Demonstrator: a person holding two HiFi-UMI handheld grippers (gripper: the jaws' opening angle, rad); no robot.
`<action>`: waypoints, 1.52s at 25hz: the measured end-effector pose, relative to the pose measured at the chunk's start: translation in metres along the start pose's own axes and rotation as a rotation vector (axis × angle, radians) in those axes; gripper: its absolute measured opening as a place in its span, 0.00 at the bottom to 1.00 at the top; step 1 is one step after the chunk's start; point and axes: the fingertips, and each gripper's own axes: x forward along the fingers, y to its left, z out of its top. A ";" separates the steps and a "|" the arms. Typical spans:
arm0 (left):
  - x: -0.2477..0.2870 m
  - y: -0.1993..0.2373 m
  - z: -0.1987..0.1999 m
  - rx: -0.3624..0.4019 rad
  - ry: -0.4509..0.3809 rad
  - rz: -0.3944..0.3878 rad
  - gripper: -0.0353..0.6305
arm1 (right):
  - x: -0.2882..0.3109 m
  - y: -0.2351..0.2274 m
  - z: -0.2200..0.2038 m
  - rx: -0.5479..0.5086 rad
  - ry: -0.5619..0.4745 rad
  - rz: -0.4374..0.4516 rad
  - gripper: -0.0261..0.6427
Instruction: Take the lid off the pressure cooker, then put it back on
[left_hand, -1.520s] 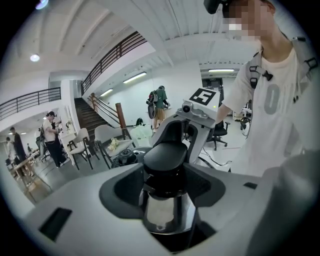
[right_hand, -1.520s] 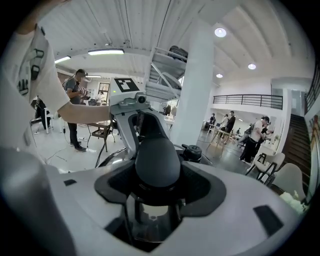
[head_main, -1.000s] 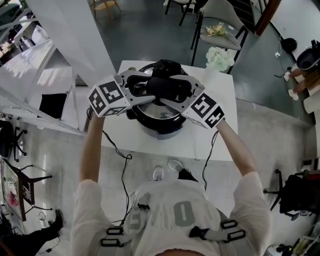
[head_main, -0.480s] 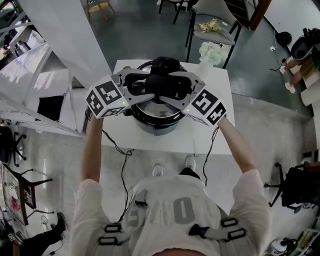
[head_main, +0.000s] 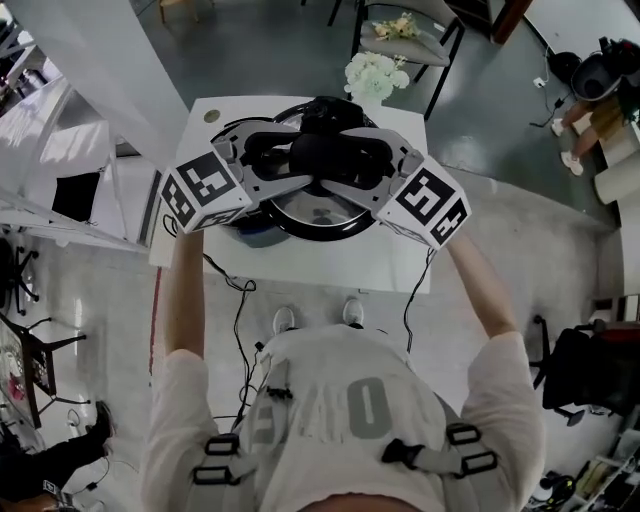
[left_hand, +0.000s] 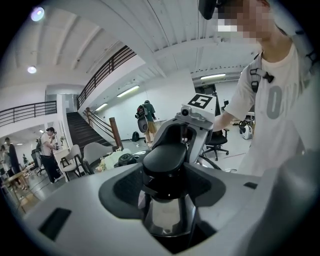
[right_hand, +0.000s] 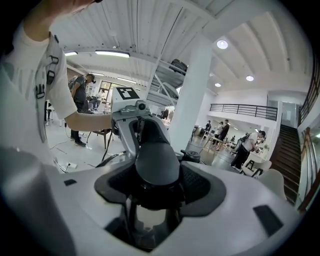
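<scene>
In the head view both grippers meet over the white table (head_main: 320, 268), each shut on the black handle (head_main: 322, 152) of the pressure cooker lid (head_main: 320, 212), a steel disc with a dark rim. My left gripper (head_main: 285, 160) comes in from the left and my right gripper (head_main: 365, 165) from the right. A grey-blue part of the cooker body (head_main: 255, 235) shows under the lid's lower left edge. In the left gripper view the handle (left_hand: 165, 162) sits between my left gripper's (left_hand: 165, 175) pads. The right gripper view shows the handle (right_hand: 157, 165) the same way in my right gripper (right_hand: 157, 180).
White flowers (head_main: 372, 72) stand at the table's far edge, with a chair (head_main: 400, 35) behind them. A small round thing (head_main: 210, 115) lies on the far left corner. Cables (head_main: 240, 290) hang off the front edge. A white pillar (head_main: 110, 60) rises at the left.
Both grippers have carried the lid to the right over the table. The cooker body, earlier under the lid's near edge, now shows at its lower left. Both grips are unchanged.
</scene>
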 end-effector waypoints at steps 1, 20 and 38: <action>0.022 -0.011 0.009 -0.004 -0.003 0.002 0.43 | -0.023 -0.003 -0.013 0.002 -0.005 0.005 0.47; 0.156 -0.086 0.006 -0.116 0.049 -0.001 0.43 | -0.119 0.003 -0.131 0.052 0.021 0.104 0.47; 0.204 -0.123 -0.113 -0.296 0.211 -0.049 0.43 | -0.073 0.046 -0.244 0.117 0.151 0.196 0.47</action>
